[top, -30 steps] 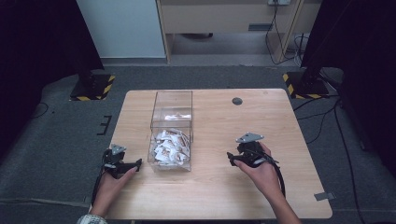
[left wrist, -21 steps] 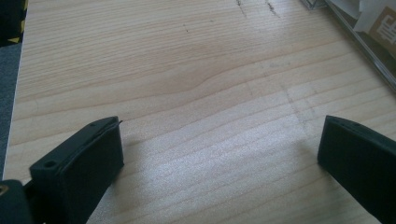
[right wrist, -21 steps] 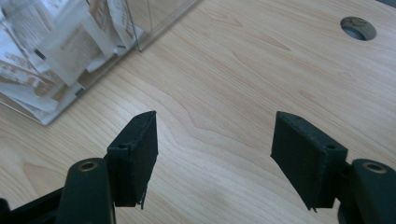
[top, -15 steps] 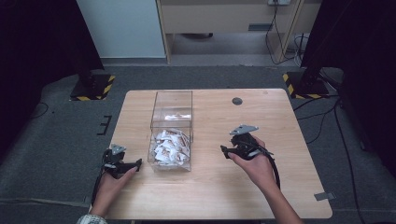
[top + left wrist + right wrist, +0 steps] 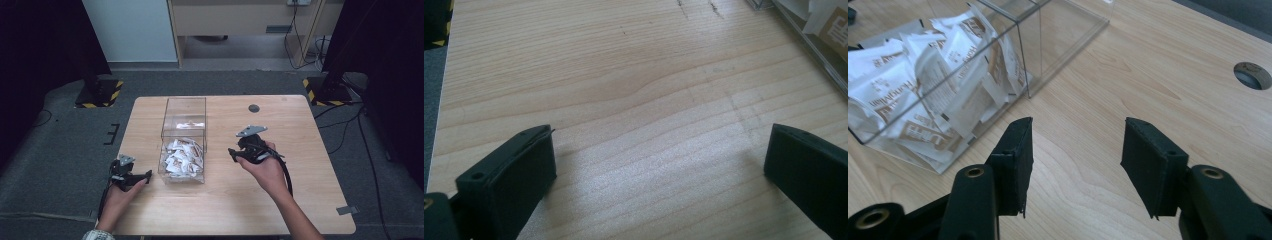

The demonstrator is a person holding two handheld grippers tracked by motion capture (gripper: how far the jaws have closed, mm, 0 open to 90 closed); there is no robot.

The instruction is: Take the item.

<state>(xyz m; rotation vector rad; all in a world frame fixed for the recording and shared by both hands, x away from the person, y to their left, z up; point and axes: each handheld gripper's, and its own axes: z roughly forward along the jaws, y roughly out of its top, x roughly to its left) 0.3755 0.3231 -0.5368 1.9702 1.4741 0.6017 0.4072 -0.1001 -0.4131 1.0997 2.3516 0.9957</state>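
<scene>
High view: the desk (image 5: 300,200) carries a clear two-compartment box (image 5: 183,140) left of centre. Its near compartment holds white sachets (image 5: 182,156); its far compartment looks almost empty. The left hand-held gripper (image 5: 145,175) rests low at the desk's near left, just beside the box's near left corner, jaws pointing toward the box. The right hand-held gripper (image 5: 232,152) is held above the desk to the right of the box, jaws pointing left toward the sachet compartment, clear of its wall. A round cable port (image 5: 254,108) lies in the desk behind the right hand. Floor stands with yellow-black markings (image 5: 100,95) flank the desk at the far corners.

Left gripper view: the jaws stand wide apart over bare wood with nothing between them. The box's wall (image 5: 809,50) crosses the upper right corner.

Right gripper view: the jaws are partly apart and have just been closing; only bare desk shows between them. The clear wall of the box (image 5: 1018,55) stands between the jaws and the sachets (image 5: 923,85), up and to the left. The cable port (image 5: 1252,75) sits at the right edge.
</scene>
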